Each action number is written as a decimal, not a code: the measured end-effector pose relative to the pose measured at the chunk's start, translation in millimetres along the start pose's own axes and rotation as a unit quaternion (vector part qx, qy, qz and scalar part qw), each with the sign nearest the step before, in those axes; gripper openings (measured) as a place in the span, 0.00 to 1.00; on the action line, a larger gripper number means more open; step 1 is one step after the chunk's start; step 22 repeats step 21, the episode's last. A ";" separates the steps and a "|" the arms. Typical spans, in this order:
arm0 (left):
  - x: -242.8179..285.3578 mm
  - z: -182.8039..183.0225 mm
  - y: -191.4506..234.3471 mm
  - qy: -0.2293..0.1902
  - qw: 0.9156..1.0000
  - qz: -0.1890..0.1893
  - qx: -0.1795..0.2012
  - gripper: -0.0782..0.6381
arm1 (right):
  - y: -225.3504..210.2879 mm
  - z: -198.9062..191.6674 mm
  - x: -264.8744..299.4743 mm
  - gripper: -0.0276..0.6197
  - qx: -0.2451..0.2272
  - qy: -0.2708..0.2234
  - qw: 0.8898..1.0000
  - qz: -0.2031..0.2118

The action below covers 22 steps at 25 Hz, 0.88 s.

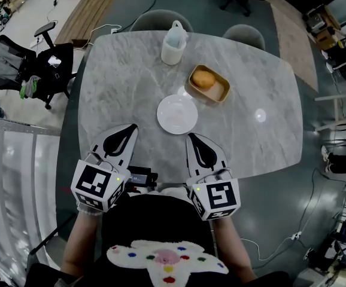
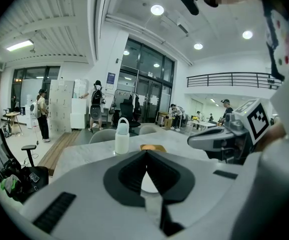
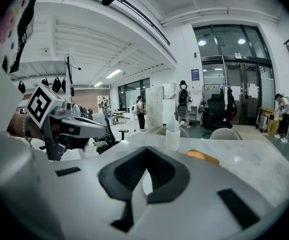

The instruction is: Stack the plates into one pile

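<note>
Fingers: both pairs closed, empty; left gripper (image 1: 130,128) lower left, right gripper (image 1: 192,137) lower centre.
Plate: 1 round glossy white plate (image 1: 177,113), mid-frame, just beyond both tips.
Table: grey veined marble table (image 1: 119,76), rounded corners.
Dish: oblong tan dish (image 1: 223,95) holding bun (image 1: 203,78), upper right of plate.

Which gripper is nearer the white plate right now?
Right. The right gripper points at the white plate from just short of its near rim; the left gripper sits farther off, toward its left.
</note>
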<state>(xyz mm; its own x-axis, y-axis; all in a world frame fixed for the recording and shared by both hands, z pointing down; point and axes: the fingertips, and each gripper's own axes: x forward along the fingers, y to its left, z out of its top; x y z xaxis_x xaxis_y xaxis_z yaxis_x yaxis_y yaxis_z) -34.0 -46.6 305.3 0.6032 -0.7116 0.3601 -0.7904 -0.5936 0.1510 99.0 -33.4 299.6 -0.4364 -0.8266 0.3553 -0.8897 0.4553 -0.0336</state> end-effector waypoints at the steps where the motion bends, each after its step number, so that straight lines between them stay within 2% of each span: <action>1: -0.2 0.2 0.5 0.000 1.000 0.000 0.000 0.12 | 0.3 -0.2 0.4 0.05 0.001 0.000 1.000 0.000; 22: -1.0 -1.8 2.4 0.002 1.000 -0.001 0.005 0.12 | 4.4 -6.8 3.0 0.05 0.002 0.008 1.000 0.000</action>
